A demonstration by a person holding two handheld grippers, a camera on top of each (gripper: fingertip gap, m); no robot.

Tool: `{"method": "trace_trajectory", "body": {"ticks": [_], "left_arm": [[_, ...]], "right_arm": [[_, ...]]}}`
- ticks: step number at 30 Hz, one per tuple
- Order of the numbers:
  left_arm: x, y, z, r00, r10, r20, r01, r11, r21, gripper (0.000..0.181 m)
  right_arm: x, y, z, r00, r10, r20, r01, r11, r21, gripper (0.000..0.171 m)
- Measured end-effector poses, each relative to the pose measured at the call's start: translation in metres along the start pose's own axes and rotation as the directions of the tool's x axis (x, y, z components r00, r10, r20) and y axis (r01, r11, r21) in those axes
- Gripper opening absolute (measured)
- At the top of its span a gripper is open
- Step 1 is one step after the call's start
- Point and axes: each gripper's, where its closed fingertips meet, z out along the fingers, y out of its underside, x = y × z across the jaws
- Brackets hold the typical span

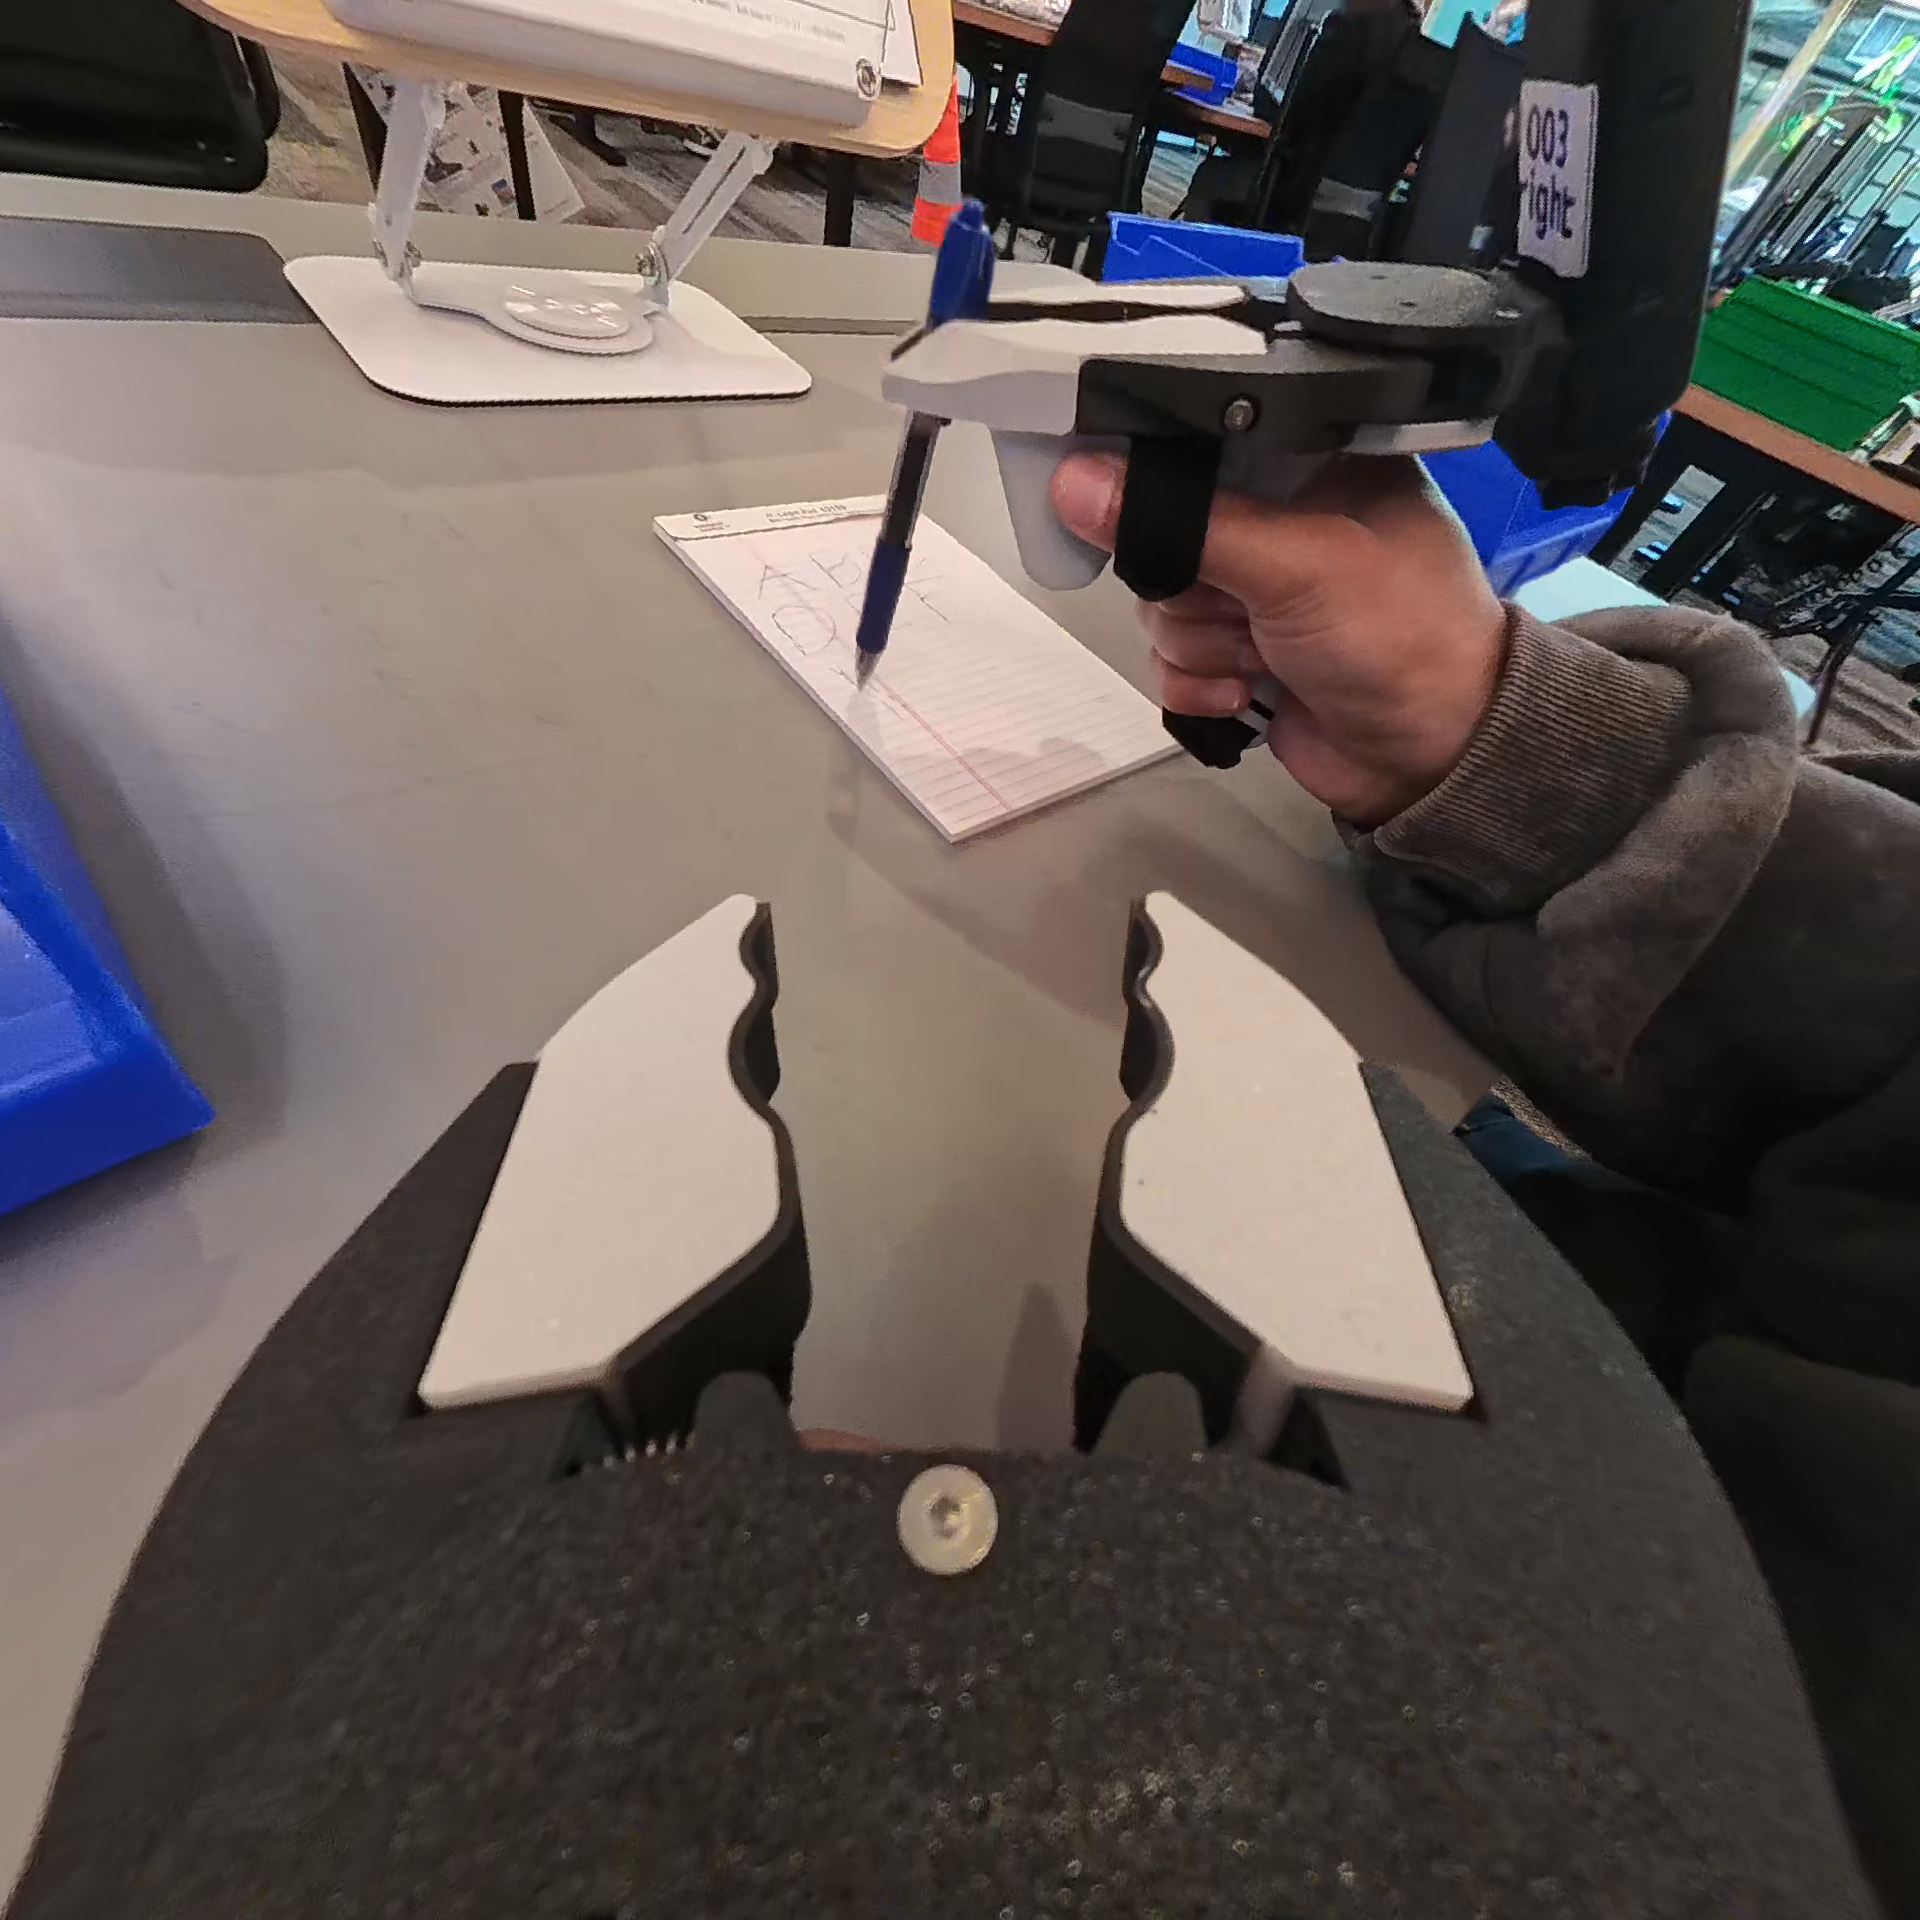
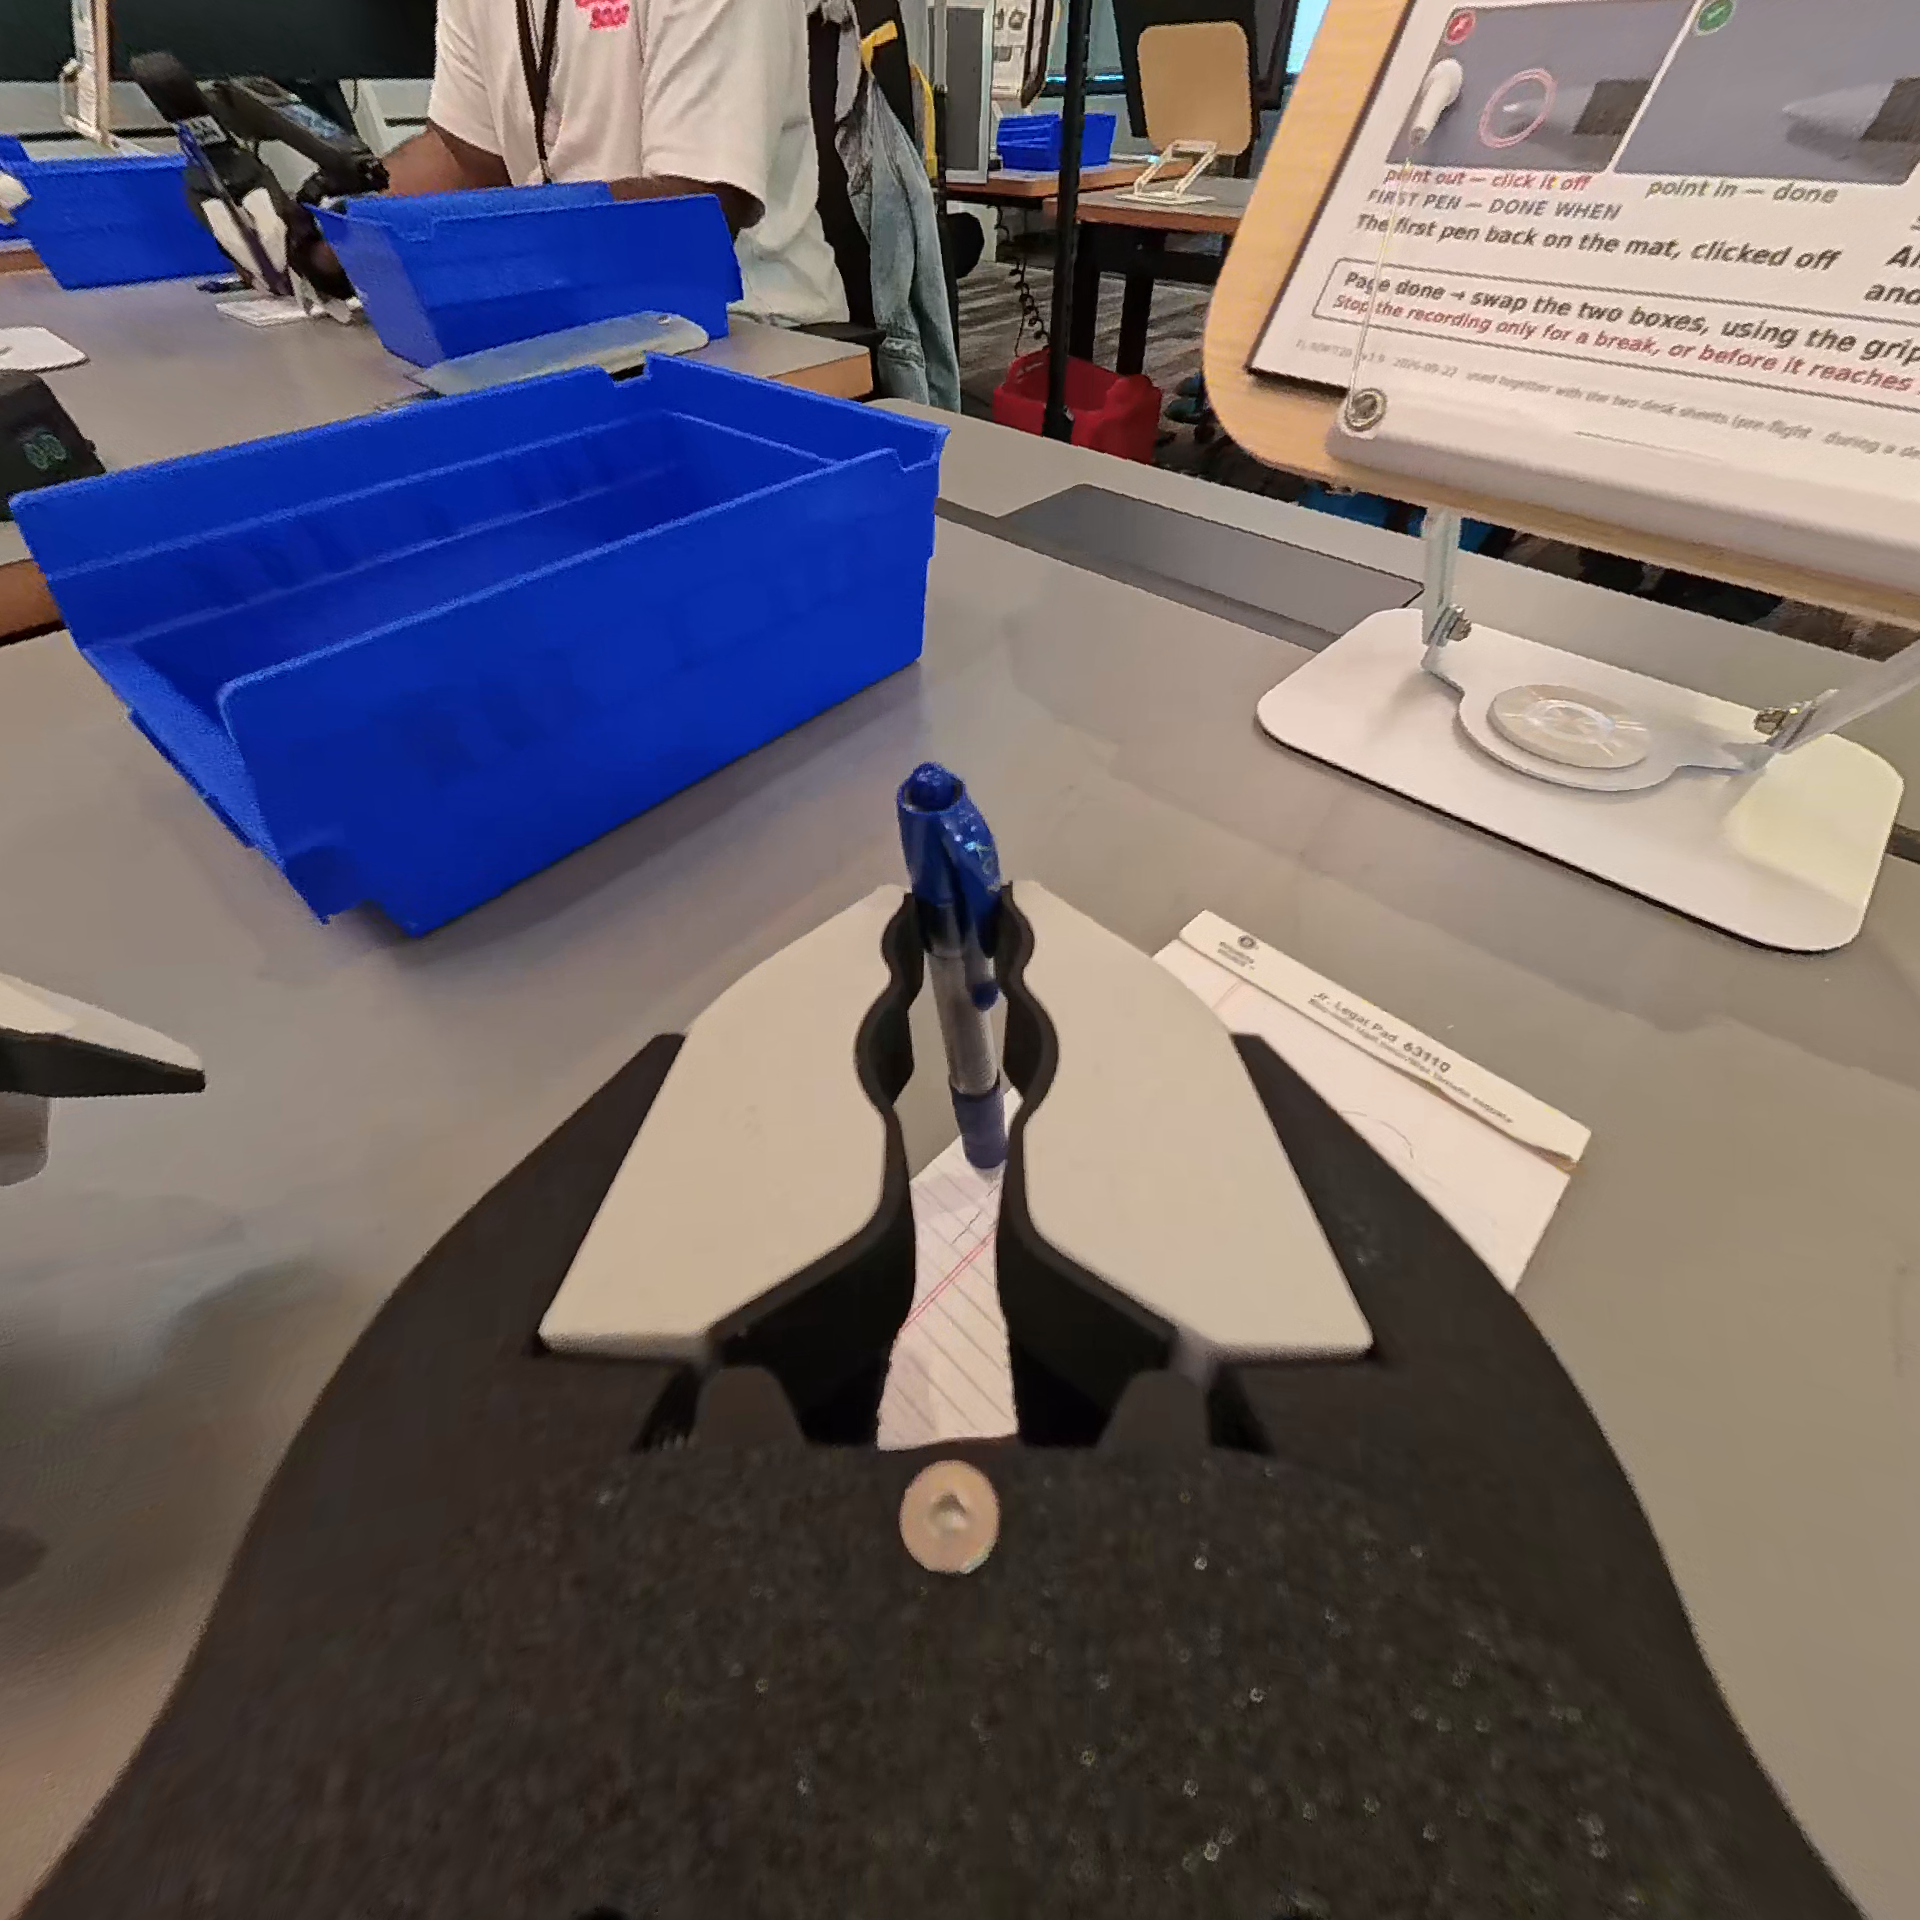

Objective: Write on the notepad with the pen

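Midway across the grey tabletop (image 1: 436,748), we see the right gripper (image 1: 940,343), held by a hand (image 1: 1320,644) in a grey cuffed sleeve (image 1: 1621,831), with its pale jaws closed on a blue-capped ballpoint pen with a clear barrel (image 1: 902,520). The pen stands nearly upright, slightly tilted, and its tip touches the white lined notepad (image 1: 997,707), which lies flat toward the tabletop's right edge and carries faint pen strokes on its upper lines. We find our left gripper (image 1: 951,935) nearer the front edge, its jaws wide apart and holding nothing. A blue plastic bin (image 2: 499,623) sits toward the left edge, and a white-based document stand (image 2: 1579,769) occupies the far side.
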Motion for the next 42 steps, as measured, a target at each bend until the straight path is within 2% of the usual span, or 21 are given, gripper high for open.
{"method": "trace_trajectory", "body": {"ticks": [13,20,34,42], "left_arm": [[0.01,0.004,-0.003,0.999,-0.007,-0.032,0.007,1.0,-0.014,0.063],[0.01,0.004,-0.002,1.0,0.009,-0.023,-0.01,1.0,-0.016,0.062],[0.008,0.009,0.002,0.999,0.031,-0.011,-0.031,0.999,-0.044,0.063],[0.008,0.01,0.002,0.999,0.032,-0.011,-0.033,0.998,-0.046,0.063]], "right_arm": [[-0.016,0.006,-0.018,1.0,0.001,0.0,-0.001,1.0,-0.025,0.013],[0.014,-0.014,-0.018,0.999,0.007,-0.046,-0.006,0.999,0.031,0.012],[0.021,0.001,-0.005,1.0,0.02,-0.007,-0.02,1.0,-0.012,0.012],[0.028,0.002,-0.006,1.0,0.002,-0.031,-0.003,0.999,-0.033,0.012]]}}
